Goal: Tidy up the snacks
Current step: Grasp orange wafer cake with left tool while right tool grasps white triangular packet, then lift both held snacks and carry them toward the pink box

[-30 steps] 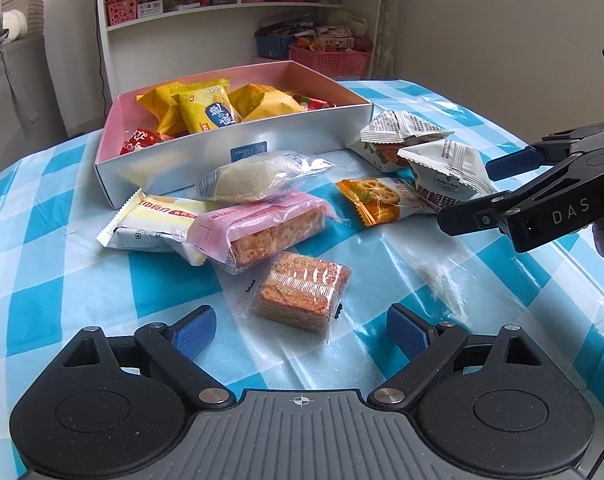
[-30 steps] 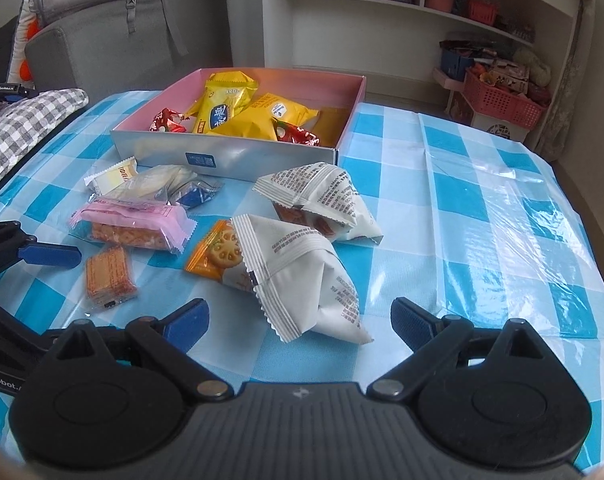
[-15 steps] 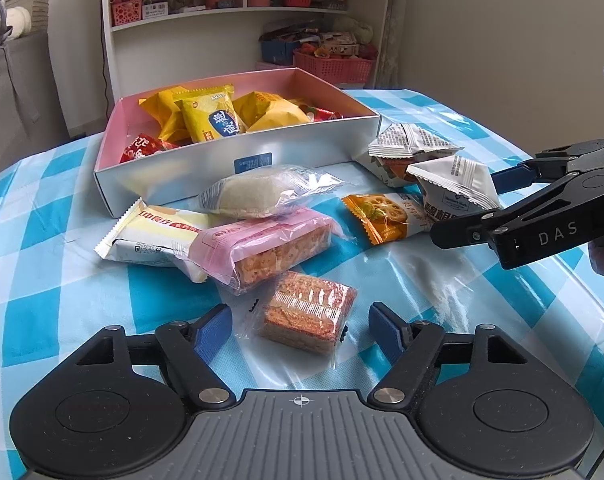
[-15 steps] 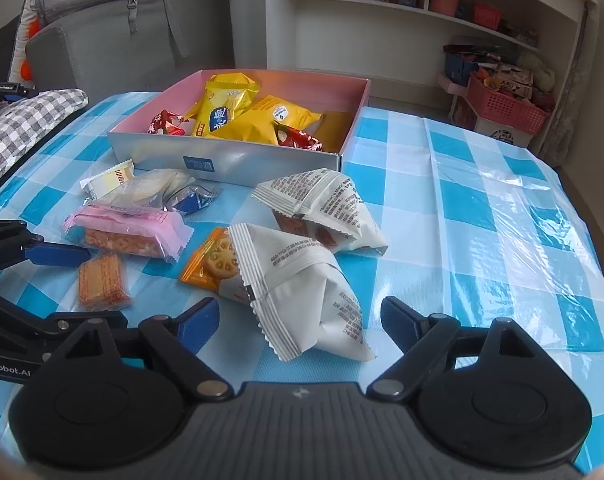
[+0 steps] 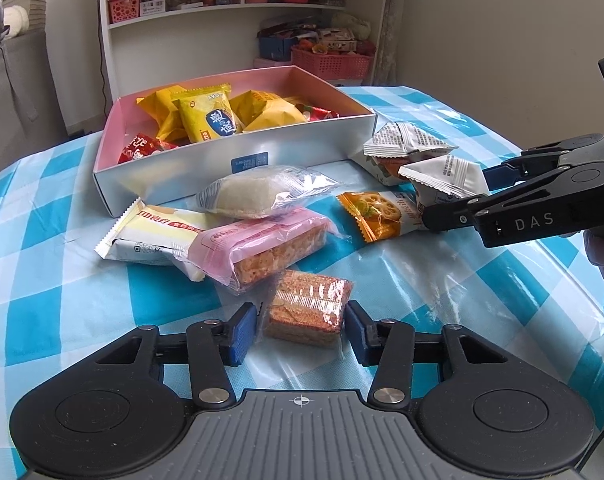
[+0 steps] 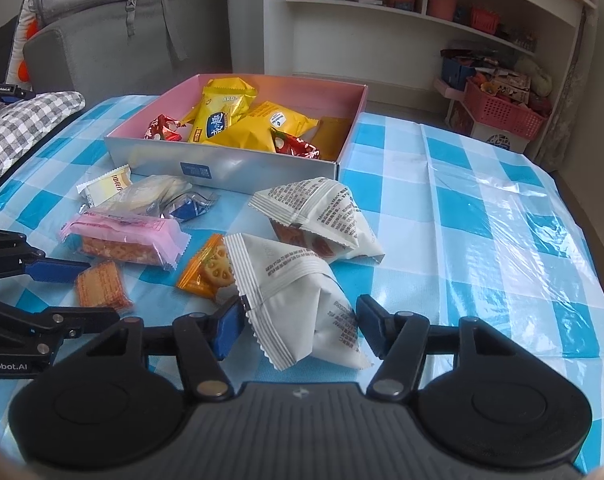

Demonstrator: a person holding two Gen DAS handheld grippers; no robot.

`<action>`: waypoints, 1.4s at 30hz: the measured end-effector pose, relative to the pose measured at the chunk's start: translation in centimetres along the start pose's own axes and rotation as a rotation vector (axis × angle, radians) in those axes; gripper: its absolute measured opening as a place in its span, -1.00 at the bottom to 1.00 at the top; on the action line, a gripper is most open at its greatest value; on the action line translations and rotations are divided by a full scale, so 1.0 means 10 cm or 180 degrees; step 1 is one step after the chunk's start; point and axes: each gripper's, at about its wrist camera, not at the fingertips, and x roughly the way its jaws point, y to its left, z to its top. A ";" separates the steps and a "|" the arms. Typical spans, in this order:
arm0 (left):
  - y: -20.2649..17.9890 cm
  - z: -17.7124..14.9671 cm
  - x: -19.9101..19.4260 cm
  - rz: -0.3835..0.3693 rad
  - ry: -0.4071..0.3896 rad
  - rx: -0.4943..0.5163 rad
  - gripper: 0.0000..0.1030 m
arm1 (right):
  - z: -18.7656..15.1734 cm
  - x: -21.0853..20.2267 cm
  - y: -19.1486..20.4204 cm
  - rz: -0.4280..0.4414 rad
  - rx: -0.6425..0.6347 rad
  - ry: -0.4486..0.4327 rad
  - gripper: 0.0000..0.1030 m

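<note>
Your left gripper (image 5: 301, 332) brackets the orange wafer packet (image 5: 308, 307) on the checked tablecloth (image 5: 46, 280), pads at its sides, contact unclear. Your right gripper (image 6: 298, 326) likewise straddles the white pouch (image 6: 298, 300). A pink-wrapped bar (image 5: 262, 246) lies just beyond the wafer; the pink-lined box (image 5: 230, 152) sits behind, holding yellow packets (image 5: 210, 120).

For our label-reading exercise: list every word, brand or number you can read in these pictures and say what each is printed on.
"DAS": side of the right gripper.
"nRobot.AI", cut off at the frame edge: side of the left gripper.
"ARD": top of the yellow packet in the box.
Chinese print on the white pouch and other wrappers: too small or blurred.
</note>
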 end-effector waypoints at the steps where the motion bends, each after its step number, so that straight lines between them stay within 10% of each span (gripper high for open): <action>1: -0.01 0.00 0.00 -0.0007 0.0008 0.0005 -0.16 | 0.00 0.00 0.00 -0.0002 -0.0006 0.0001 0.08; 33: 0.03 0.01 -0.63 -0.0094 -0.0111 0.0001 -0.25 | 0.20 -0.32 0.33 0.0196 -0.0246 -0.0176 -0.28; 34: 0.04 0.01 -0.64 -0.0087 -0.0114 -0.0009 -0.25 | 0.21 -0.31 0.35 0.0213 -0.0265 -0.0181 -0.55; 42: 0.13 -0.02 -0.66 -0.0030 -0.0078 -0.0075 -0.25 | 0.20 -0.16 0.47 0.0229 -0.0371 -0.0017 -0.24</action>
